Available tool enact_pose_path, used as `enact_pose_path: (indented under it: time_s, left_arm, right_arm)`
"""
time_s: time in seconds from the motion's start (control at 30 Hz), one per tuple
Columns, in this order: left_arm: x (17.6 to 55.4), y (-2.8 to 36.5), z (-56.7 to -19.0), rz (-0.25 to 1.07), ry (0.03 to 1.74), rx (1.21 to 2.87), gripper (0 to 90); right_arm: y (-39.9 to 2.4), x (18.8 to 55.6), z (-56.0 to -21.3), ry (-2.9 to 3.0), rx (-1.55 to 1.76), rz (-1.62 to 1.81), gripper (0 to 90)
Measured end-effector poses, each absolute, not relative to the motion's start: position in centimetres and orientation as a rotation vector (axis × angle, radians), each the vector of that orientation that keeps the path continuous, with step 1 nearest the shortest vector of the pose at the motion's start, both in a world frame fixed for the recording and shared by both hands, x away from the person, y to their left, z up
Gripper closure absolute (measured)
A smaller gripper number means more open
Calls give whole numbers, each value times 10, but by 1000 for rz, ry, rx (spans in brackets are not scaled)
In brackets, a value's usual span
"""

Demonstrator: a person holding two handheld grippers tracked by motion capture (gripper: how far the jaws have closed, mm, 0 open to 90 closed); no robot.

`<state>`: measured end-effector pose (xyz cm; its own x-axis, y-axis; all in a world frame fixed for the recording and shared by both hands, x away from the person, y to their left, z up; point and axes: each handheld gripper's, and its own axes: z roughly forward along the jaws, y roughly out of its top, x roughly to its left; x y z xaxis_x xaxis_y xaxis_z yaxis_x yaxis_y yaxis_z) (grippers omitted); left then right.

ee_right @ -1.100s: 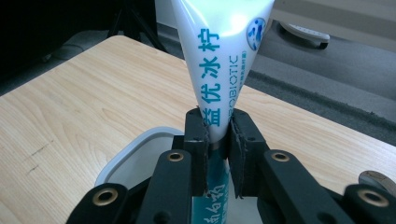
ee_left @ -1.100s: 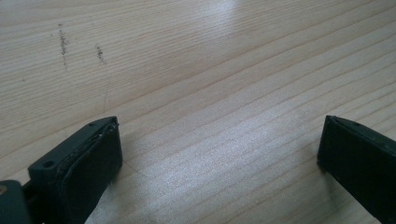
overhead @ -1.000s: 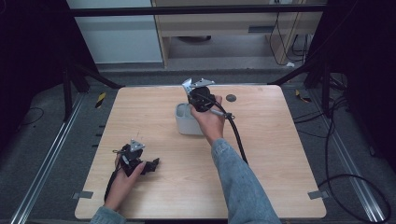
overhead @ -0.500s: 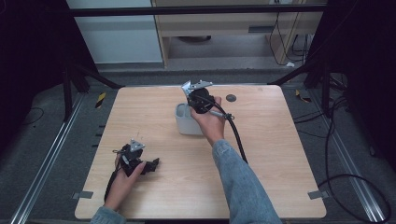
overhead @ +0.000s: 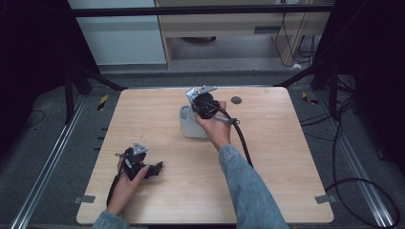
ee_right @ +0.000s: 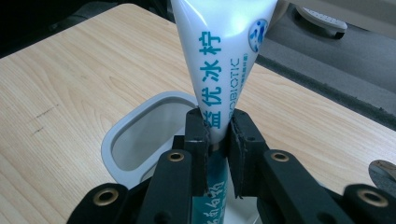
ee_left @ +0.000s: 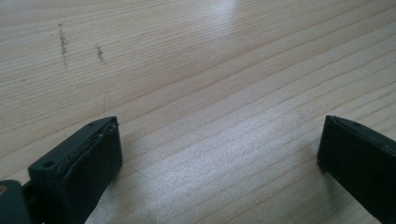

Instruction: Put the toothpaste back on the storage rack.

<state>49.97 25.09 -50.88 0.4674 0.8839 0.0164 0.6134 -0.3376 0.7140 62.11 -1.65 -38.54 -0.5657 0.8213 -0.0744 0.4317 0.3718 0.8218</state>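
We see a white tube (ee_right: 224, 60) with teal lettering (partly Chinese characters) standing upright, pinched at its narrow part, directly above a grey-rimmed white cup (ee_right: 126, 140) toward the table's twelve o'clock edge.

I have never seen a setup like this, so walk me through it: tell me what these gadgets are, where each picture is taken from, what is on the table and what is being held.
There is no robot here. A person sits at a wooden table and holds a hand-operated two-jaw gripper in each hand. The high view looks down from above the person's side. The other two pictures come from small cameras riding on the grippers, looking along their black jaws.

The left gripper rests low over bare wood with its jaws wide apart and nothing between them. The right gripper is shut on a white tube with blue lettering, held above a pale grey open container. A small dark round object lies near the far edge of the table.
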Motion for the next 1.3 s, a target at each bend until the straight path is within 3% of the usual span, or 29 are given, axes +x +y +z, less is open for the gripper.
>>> enact_pose_path:
  time_s: [1.3]
  left_arm:
    - [500, 251, -509, 540, 1239, 2070, 0]
  right_arm:
    - [-14, 623, -391, 2223, 1071, 1036, 785]
